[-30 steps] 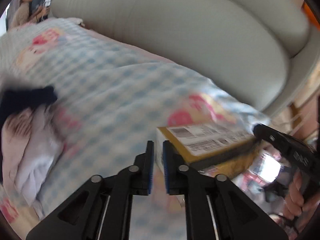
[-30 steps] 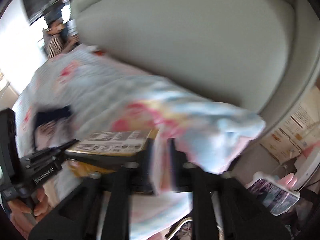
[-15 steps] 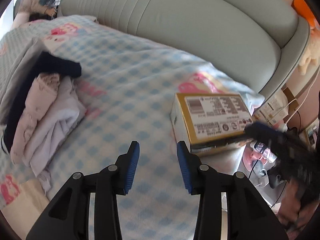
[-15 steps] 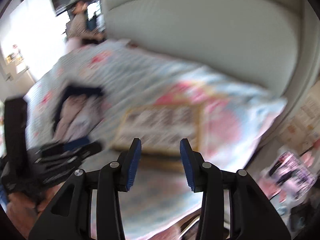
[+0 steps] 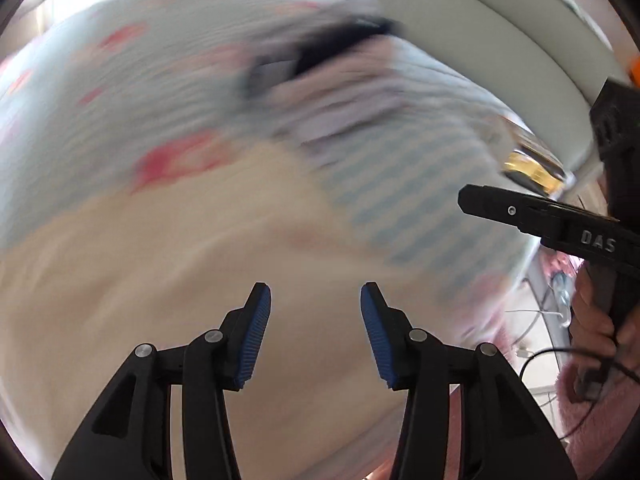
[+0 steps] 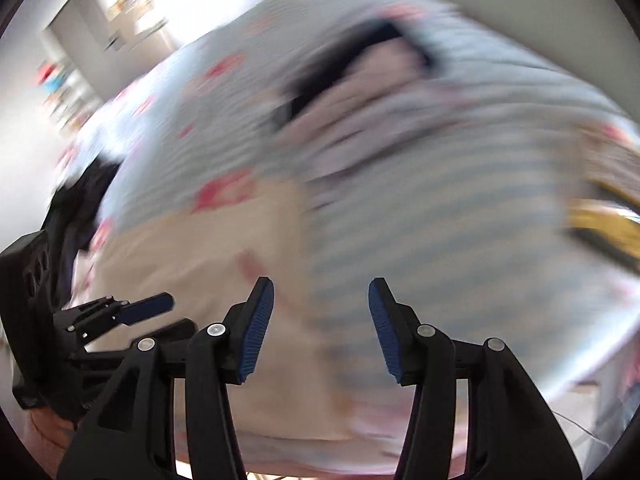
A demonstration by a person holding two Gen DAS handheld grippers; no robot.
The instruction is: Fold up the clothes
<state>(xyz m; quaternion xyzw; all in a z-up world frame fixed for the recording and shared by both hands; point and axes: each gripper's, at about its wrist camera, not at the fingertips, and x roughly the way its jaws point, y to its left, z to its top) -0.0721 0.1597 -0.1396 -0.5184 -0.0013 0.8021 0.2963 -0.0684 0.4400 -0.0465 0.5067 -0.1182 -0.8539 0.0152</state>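
Both views are motion-blurred. A cream garment (image 5: 192, 288) lies spread on the blue-checked bedsheet (image 5: 400, 184). My left gripper (image 5: 315, 292) hovers over it, its jaws opening with nothing between the blue pads. My right gripper (image 6: 320, 286) hangs over the cream garment's (image 6: 200, 256) right edge, where it meets the sheet (image 6: 440, 220). Its jaws are opening too, with nothing between them. Farther back lies a heap of dark and pale pink clothes (image 5: 340, 64) (image 6: 360, 76). The left gripper (image 6: 168, 318) shows at the right wrist view's left edge.
A yellow cardboard box (image 5: 532, 168) (image 6: 600, 228) sits on the bed at the right. The grey padded headboard (image 5: 480, 40) runs behind it. One finger (image 5: 520, 212) of my right gripper and a hand (image 5: 592, 320) in a pink sleeve fill the left view's right side.
Both grippers have opened from nearly shut. Both have swept away from the box and now hang over the cream garment. The box has slid to the right edge of both views.
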